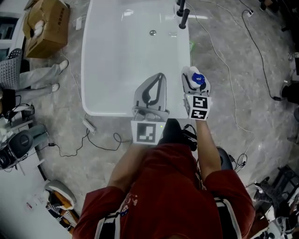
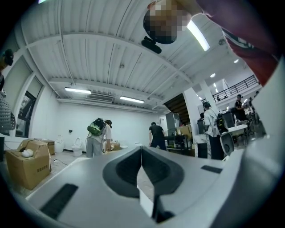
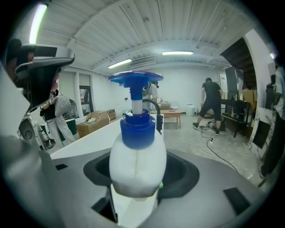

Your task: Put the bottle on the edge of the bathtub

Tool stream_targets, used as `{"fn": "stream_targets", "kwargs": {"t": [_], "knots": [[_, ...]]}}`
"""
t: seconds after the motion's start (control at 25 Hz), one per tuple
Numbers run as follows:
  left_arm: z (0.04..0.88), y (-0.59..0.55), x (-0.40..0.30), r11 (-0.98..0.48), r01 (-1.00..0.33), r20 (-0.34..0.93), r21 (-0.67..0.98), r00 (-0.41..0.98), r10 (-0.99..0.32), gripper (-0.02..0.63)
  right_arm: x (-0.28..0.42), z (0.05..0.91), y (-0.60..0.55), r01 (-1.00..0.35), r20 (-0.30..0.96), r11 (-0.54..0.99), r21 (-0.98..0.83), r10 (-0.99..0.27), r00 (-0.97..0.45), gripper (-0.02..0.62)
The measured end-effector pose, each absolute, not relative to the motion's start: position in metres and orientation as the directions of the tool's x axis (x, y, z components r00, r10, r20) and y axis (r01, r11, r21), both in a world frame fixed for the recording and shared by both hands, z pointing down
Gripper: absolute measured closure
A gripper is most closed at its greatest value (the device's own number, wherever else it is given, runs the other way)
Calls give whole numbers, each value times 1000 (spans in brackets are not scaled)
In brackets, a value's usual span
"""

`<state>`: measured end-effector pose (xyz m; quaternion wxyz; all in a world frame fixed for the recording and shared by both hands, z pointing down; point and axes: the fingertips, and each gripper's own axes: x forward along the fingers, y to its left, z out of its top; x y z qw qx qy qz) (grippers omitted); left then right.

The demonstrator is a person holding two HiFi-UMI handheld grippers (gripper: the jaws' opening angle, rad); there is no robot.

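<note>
Grey marbled floor all round, white bathtub taken as the landmark, its long axis running away from the person. Left of the bathtub's far end: an open cardboard box. Bathtub's far right corner: black faucet. Left gripper hangs over the bathtub's near end, inside the rim. In the left gripper view its jaws are together, tip to tip, with nothing between them. Right gripper is at the bathtub's right rim, toward the near end, jaws clamped on the body of the bottle. The bottle is a white pump type with a blue collar and a blue pump head. Long axis close to vertical, pump head up; the head view sees the blue top almost end-on. The right gripper view shows the white body filling the gap between the jaws, neck rising clear of them. Nozzle direction not readable. Base hidden by the gripper, so contact with the rim cannot be confirmed. Right of the bathtub: cables trail across the floor.
</note>
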<state>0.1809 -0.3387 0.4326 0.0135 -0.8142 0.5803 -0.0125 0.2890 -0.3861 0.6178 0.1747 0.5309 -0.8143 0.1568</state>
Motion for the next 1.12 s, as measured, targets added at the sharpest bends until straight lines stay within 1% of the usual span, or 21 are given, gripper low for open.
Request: {"fn": "stream_targets", "kwargs": {"t": [0.44, 0.88, 1.12], "knots": [[448, -336, 186, -325, -943, 23, -74, 324, -946, 591, 287, 680, -382, -925, 522, 374, -70, -777, -353, 324], [459, -340, 190, -325, -943, 35, -65, 324, -946, 591, 293, 723, -382, -928, 570, 366, -66, -749, -336, 324], [467, -334, 197, -340, -939, 52, -55, 338, -940, 591, 286, 730, -375, -925, 549, 375, -66, -760, -347, 324]]}}
